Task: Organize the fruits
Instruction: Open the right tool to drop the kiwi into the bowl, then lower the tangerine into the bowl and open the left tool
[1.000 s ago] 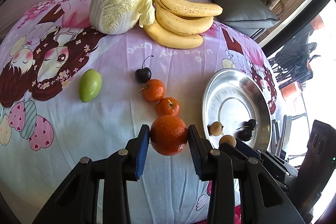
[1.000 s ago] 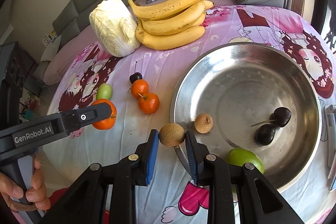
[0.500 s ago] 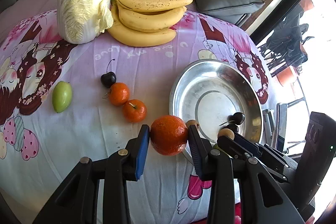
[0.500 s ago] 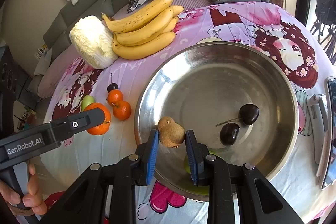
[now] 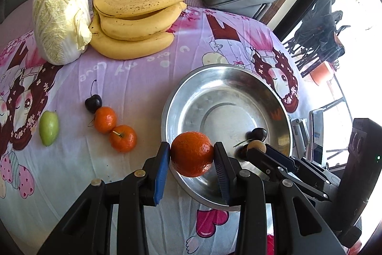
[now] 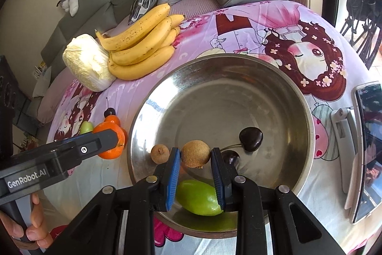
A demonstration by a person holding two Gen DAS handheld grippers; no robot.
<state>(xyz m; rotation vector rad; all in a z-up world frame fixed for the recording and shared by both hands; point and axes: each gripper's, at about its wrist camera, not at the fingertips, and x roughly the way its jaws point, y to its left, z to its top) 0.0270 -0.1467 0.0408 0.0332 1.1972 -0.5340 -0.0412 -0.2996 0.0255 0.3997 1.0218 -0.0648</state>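
A: What is held by the left gripper (image 5: 192,157)?
B: A round, dimpled orange (image 5: 192,153) is clamped there, above the steel bowl's (image 5: 281,111) near rim.
A: And the right gripper (image 6: 195,160)?
B: A rough brown longan (image 6: 195,153) is pinched over the bowl; two dark cherries (image 6: 250,139) are seen beyond.

Moved from over cloth to over bowl (image 5: 284,116): left tool (image 5: 192,154) with orange (image 5: 191,153), right tool (image 6: 195,155) with brown fruit (image 6: 195,153).

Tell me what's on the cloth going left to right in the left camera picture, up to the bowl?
Green fruit → dark cherry → small orange → second small orange → metal bowl.
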